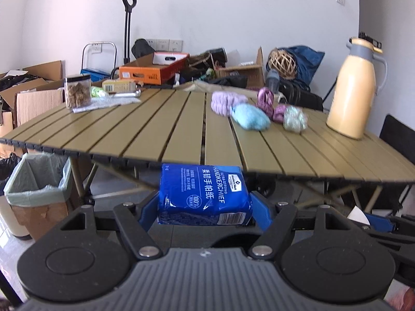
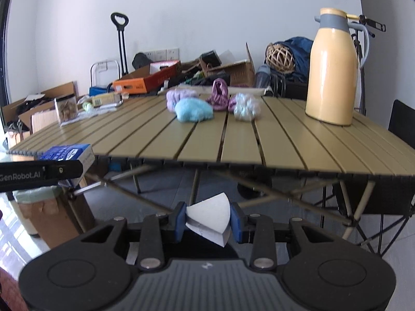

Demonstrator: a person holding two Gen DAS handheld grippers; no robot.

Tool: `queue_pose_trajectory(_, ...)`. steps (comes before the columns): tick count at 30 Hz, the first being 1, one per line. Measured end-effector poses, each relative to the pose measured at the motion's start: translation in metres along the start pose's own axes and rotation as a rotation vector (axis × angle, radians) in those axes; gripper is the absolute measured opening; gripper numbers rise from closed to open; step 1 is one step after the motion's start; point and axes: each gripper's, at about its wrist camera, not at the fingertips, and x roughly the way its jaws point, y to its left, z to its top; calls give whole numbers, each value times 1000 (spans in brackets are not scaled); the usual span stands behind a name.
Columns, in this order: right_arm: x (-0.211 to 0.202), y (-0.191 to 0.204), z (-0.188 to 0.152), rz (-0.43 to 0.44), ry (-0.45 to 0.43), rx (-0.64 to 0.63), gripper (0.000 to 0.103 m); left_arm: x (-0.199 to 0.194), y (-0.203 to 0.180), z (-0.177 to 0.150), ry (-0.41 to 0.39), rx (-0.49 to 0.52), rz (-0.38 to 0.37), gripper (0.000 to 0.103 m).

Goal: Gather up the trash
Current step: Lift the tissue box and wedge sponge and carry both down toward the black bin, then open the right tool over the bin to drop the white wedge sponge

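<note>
Two loads held — left hand-held gripper (image 1: 205, 204) clamps tissue pack (image 1: 203, 194), right hand-held gripper (image 2: 208, 221) pinches paper scrap (image 2: 210, 217). Risk: scrap slips from thin pinch; pack snags counter (image 1: 181, 119) edge before bin (image 1: 36, 181).

White walls (image 1: 233, 13), slatted olive folding table (image 1: 160, 129), cardboard clutter (image 1: 39, 90) behind, grey tiled floor (image 2: 160, 197).

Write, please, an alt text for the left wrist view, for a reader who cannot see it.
The left tool holds a blue handkerchief pack just below the edge of a slatted table. On the table stand a yellow jug and soft coloured bundles; a lined bin stands at the left.
</note>
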Motion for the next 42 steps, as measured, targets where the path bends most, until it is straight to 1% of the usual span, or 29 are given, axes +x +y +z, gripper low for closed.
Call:
queue_pose_trajectory(8,-14,2,-28,8,62,-6,34,-13,-2,-33,65,39,-5,75)
queue_pose_trajectory(21,-19,7,-63,23,176,-22,34,-23,4,-65,134,72,3,75)
queue_pose_trajectory(25,-15,8,-74,28,218,-21,34,-20,4,-75,161,91,7,75)
queue_pose_trajectory(31,-2,7,-92,34,294,-17,34,-11,8,-89,228,99,20,75)
queue_pose_trajectory(38,8,3,-99,36,328,2,34,5,14,-97,301,85,56,75)
queue_pose_trajectory(42,14,2,-100,40,343,-1,34,13,16,-97,323,81,62,75)
